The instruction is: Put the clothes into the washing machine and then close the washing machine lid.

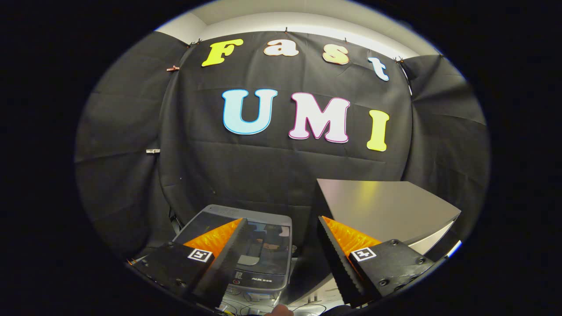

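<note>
Grey plastic, glossy lid: the washing machine [252, 250] sits low down, just ahead of the gripper [281, 245] and partly behind one finger. Its lid [259, 245] looks down and flat, dark glass throwing back reflections. The jaws stand wide apart, nothing between them, no cloth on either pad. No clothes to be seen anywhere in this view, so I can't tell whether they are already inside or lying somewhere behind the camera.

Judging from that, the task is either at its very start or its very end; the gripper hangs high and well back from the machine. If clothes are to go in, that lid must come up first, and the sensible way is a low approach, catching the front lip squarely rather than poking at the glass.

Beside the machine stands a pale grey table [386, 206], its top bare and smooth, corner jutting toward the fingers. Black cloth drapes the booth wall behind. Loose cables [307, 307] trail on the floor below: worth avoiding.
</note>
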{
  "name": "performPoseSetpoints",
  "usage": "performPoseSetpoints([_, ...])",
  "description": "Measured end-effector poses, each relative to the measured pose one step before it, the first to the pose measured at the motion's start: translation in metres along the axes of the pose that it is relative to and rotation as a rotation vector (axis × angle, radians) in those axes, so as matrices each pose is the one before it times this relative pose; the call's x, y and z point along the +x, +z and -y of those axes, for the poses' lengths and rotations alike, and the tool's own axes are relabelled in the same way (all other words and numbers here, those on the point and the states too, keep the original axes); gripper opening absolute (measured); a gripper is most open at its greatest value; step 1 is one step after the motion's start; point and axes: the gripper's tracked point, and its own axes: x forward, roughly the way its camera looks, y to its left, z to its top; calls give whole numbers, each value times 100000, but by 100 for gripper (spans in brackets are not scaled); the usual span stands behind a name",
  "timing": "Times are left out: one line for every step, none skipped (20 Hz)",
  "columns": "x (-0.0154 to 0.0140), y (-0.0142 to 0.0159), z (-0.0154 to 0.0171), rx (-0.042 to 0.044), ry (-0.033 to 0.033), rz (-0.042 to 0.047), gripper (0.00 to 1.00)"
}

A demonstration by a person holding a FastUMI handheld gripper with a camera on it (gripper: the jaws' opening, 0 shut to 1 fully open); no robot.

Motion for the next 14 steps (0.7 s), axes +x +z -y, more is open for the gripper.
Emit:
performPoseSetpoints([-607, 260, 883, 604, 274, 1188, 99])
performPoseSetpoints([-614, 439, 692, 847, 881, 1838, 99])
performPoseSetpoints([-671, 598, 1001, 521, 157, 2090, 99])
performPoseSetpoints([-522, 620, 1112, 378, -705, 1767, 99])
performPoseSetpoints([-540, 510, 1291, 86, -763, 1707, 99])
performPoseSetpoints([-640, 700, 1030, 587, -346, 1895, 99])
performPoseSetpoints([-597, 526, 1222, 623, -1271, 1710, 98])
performPoseSetpoints([-443, 504, 1315, 266, -1833, 1420, 98])
performPoseSetpoints([-542, 499, 1165, 295, -1396, 1131, 98])
performPoseSetpoints([-411, 345, 1067, 544, -915, 890, 98])
performPoseSetpoints([-431, 80, 1074, 553, -195, 701, 98])
performPoseSetpoints([-260, -35, 1014, 503, -517, 354, 98])
performPoseSetpoints([-246, -291, 1154, -292, -414, -464, 98])
performPoseSetpoints([-212, -402, 1067, 173, -332, -370, 98])
